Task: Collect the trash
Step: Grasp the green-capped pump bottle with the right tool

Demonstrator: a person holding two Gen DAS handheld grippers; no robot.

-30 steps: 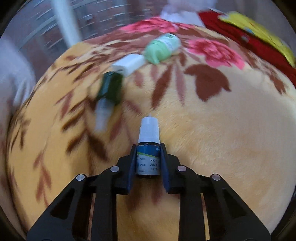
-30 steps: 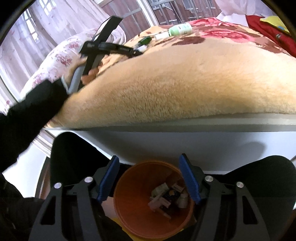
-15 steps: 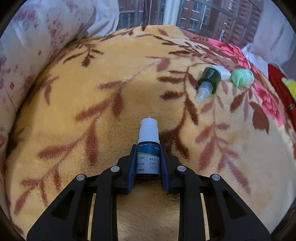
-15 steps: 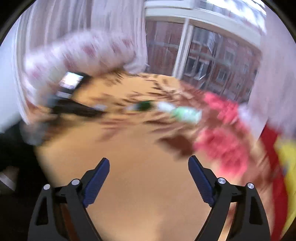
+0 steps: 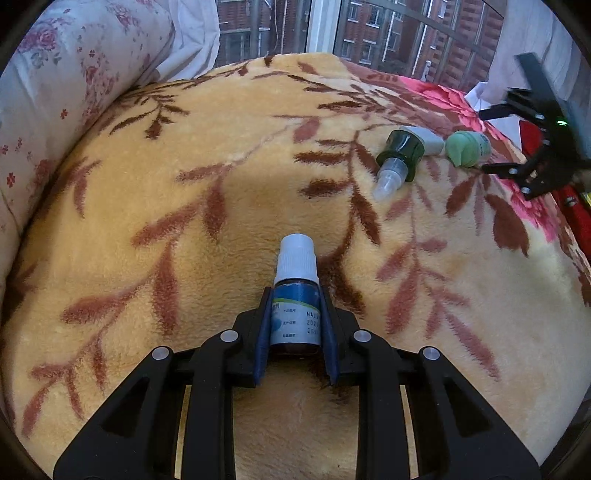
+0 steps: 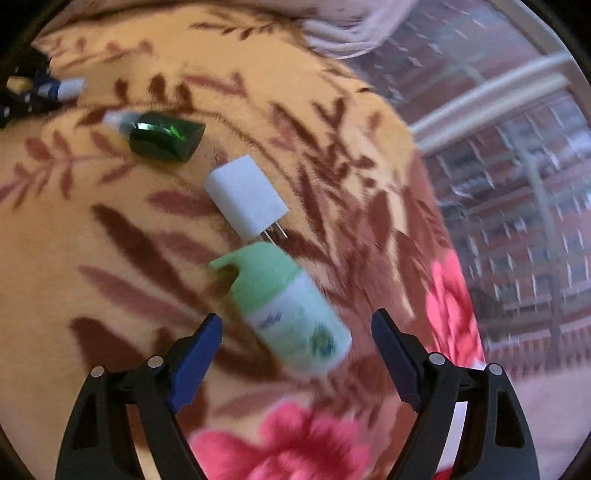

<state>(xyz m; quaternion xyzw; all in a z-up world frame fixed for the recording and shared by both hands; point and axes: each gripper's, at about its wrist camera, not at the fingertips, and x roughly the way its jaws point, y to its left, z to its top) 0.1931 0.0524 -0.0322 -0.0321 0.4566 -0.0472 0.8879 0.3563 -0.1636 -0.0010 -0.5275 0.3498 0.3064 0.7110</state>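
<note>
The left gripper [image 5: 295, 317] is clamped tight on a small blue dropper bottle [image 5: 295, 295], its blue pads pressing both sides of the label while the white cap sticks out past the fingertips. It hangs tilted downward over a plush yellow blanket [image 5: 221, 166] patterned with brown leaves and, toward the far side, pink flowers.

The rest of the trash lies in a loose row on that blanket. A dark green bottle [image 6: 166, 138] with a clear nozzle lies on its side. Just beside it is a white plug adapter [image 6: 245, 201], its two metal prongs pointing toward a pale green pump bottle [image 6: 288, 302], which also lies on its side. The prongs come very close to the pump bottle's green top; with the blur in the right wrist view I cannot tell whether they touch.

The right gripper [image 6: 297, 350] is over the pump bottle with its jaws wide apart; they have just been closing a little. The bottle's base end shows between the two blue pads, but neither pad presses on it, and there is clear space on both sides. From the left wrist view the right gripper [image 5: 532, 147] appears at the right edge, just beside the pump bottle [image 5: 467, 147].

A flowered pillow [image 5: 55, 92] rests against the blanket's left edge, and a window [image 5: 369, 33] behind shows brick buildings outside.
</note>
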